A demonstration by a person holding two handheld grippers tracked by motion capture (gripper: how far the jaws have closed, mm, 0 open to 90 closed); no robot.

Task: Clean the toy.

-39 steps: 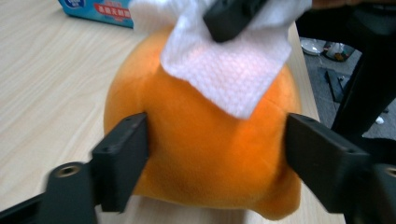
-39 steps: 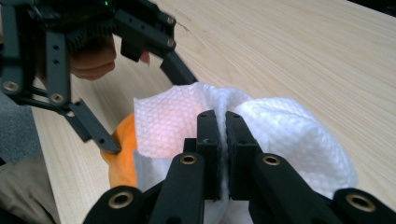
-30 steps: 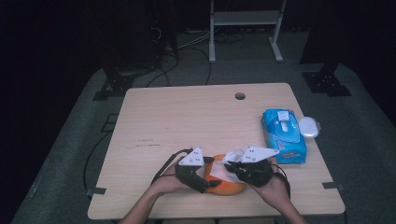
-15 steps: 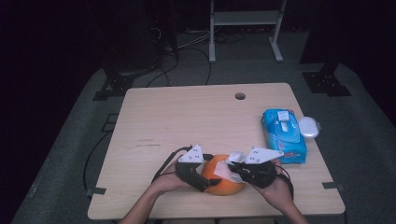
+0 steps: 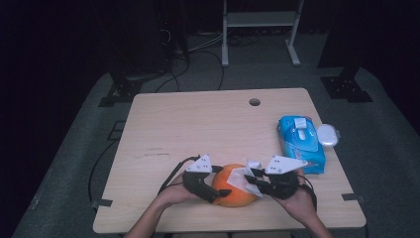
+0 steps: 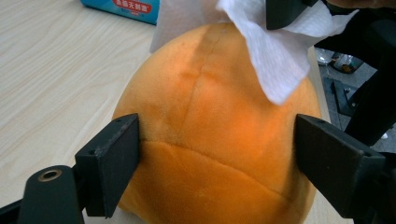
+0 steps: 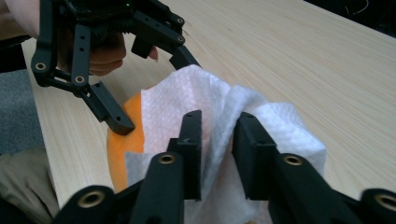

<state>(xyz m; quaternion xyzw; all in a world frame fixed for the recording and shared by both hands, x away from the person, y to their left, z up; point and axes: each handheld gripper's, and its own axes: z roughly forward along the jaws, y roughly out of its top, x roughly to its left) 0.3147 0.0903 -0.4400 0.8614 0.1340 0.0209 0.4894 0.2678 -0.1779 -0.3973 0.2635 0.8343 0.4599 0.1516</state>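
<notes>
A round orange plush toy rests near the table's front edge. My left gripper is shut on it. In the left gripper view its pads press on both sides of the plush, and the jaws have just been closing a little. A white wipe is draped over the toy's top right. My right gripper stands over it with a fold of the wipe loose in the gap. Its jaws have just been opening.
A blue pack of wipes lies at the table's right edge, with a white lid beside it. The wooden table has a cable hole at the back. Cables and a metal stand are on the dark floor beyond.
The wipe and my right gripper have slid from the plush's top towards its right side. The right jaws now stand apart. The left gripper has stayed on the plush.
</notes>
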